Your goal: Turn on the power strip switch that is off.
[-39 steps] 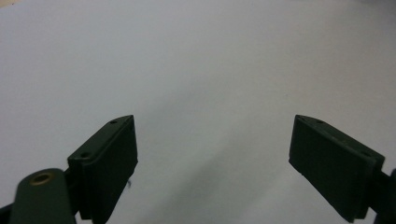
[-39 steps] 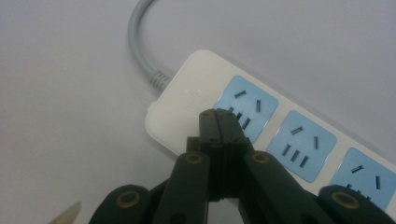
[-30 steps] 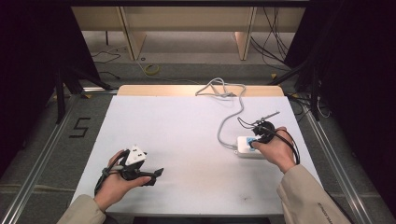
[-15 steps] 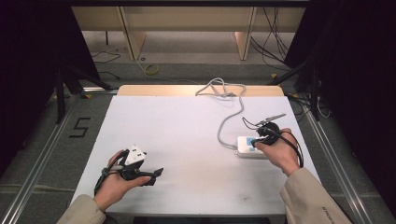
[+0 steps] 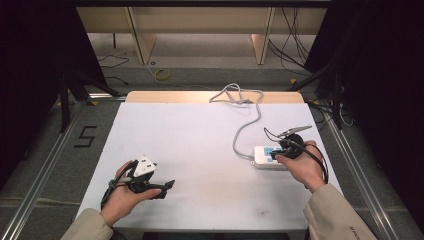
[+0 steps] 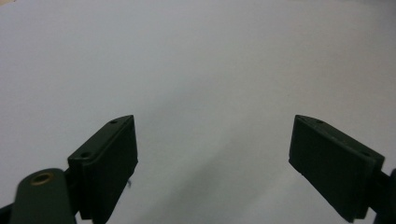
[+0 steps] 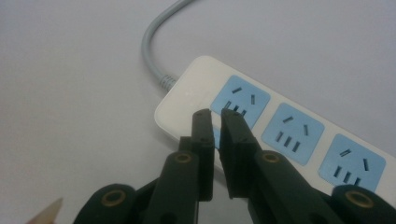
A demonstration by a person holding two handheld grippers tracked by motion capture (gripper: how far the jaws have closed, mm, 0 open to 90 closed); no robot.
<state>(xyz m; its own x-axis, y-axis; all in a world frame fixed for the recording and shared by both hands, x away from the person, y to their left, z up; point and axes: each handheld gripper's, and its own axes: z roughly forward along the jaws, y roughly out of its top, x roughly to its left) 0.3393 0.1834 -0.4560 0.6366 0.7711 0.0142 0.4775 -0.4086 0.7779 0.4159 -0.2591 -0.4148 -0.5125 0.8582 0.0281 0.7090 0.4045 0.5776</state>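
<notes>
Right gripper (image 7: 215, 114) fingers opening slightly, seemingly empty, over power strip (image 7: 280, 126).

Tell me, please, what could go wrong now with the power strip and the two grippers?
1. The right hand-held gripper hovers over the power strip with its jaws opening, nothing between them; its tips might catch a blue socket.
2. The grey cord curves across the table and might drag the strip.

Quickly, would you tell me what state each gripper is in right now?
Left gripper: open, nothing between its jaws.
Right gripper: jaws opening, a narrow gap so far, empty, over the power strip.
</notes>
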